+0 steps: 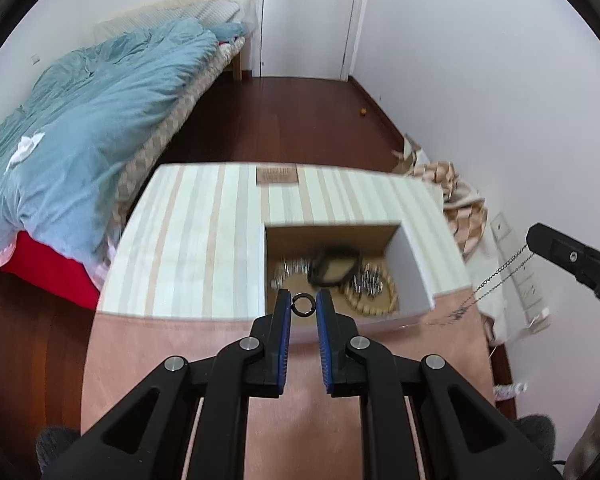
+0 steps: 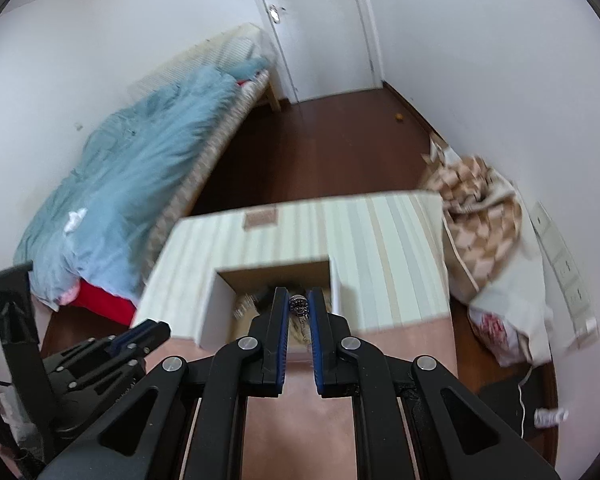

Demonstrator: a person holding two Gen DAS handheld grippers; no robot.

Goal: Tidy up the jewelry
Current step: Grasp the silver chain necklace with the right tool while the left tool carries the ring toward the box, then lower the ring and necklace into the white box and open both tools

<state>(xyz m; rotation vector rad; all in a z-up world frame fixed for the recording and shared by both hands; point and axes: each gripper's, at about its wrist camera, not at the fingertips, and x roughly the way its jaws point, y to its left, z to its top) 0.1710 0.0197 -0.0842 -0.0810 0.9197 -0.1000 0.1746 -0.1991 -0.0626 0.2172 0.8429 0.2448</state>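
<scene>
Both grippers clamp jewelry above the box: left a ring, right a pendant.

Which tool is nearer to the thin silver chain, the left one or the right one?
Right. The silver chain hangs from the right tool; the left tool, holding a black ring, is apart, over the box.

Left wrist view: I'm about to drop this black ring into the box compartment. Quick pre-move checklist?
1. Black ring pinched between the left gripper jaws: ok.
2. Ring over the open compartment of the striped box: ok, near its front edge.
3. Free floor space inside: cannot tell; a black band and beaded bracelet already lie there, blurred.
4. Right gripper shut on a silver charm: ok.
5. Silver chain hanging from it, clear of your drop: ok.
</scene>
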